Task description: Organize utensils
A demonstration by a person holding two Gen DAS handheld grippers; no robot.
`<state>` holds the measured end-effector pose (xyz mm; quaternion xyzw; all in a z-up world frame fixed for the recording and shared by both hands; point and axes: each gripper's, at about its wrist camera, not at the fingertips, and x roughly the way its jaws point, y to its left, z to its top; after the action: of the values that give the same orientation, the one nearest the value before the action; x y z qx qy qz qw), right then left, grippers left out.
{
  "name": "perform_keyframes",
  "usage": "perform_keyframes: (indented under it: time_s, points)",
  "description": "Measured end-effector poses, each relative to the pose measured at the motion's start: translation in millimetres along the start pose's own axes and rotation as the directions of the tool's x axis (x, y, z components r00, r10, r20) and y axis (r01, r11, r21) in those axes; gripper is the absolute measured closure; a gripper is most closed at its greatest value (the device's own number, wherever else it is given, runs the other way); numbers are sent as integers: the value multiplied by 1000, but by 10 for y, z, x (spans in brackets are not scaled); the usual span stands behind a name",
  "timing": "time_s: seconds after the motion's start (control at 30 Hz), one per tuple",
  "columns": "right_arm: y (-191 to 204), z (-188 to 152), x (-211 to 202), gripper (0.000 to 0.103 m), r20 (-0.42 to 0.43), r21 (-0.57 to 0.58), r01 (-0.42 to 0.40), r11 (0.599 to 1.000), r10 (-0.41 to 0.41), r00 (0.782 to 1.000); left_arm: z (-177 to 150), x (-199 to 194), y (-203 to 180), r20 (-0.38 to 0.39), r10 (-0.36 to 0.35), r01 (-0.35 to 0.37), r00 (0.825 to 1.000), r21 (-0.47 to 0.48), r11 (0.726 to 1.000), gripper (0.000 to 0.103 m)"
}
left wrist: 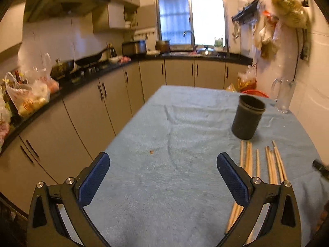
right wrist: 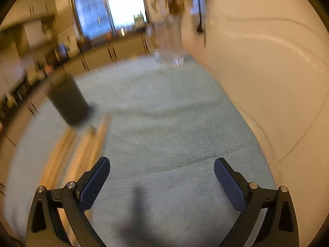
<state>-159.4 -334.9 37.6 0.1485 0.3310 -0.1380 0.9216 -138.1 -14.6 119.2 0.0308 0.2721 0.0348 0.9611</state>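
Note:
Several wooden chopsticks [left wrist: 258,165] lie side by side on the blue cloth [left wrist: 164,175], just right of my left gripper [left wrist: 163,164], which is open and empty above the cloth. A dark round cup [left wrist: 247,117] stands upright beyond the chopsticks. In the blurred right wrist view the chopsticks [right wrist: 82,150] lie to the left and the cup [right wrist: 68,100] stands behind them. My right gripper [right wrist: 162,169] is open and empty over bare cloth [right wrist: 174,123], right of the chopsticks.
A clear glass pitcher [left wrist: 284,95] stands at the table's far right corner by the white wall [right wrist: 267,72]. Kitchen cabinets and a cluttered counter [left wrist: 67,82] run along the left. The table's left edge drops off beside my left gripper.

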Motion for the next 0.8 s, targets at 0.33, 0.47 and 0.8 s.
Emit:
perform_keyframes:
  time_s: [0.33,0.47,0.8]
  points:
    - [284,-196,-1324,0,507,26,35,999,-43,861,-61,-576,-250,91,-78,72,993,67,995,0]
    - [283,-252,-1270,0,466,35,23,999,-37,884,-91,-659,-263,109,-93,86,990,62,994,0]
    - [374,-295,-1283,0,423,-27,5,1000,7,906,-211,-640,-219,33,-84,83,996,46,996,0]
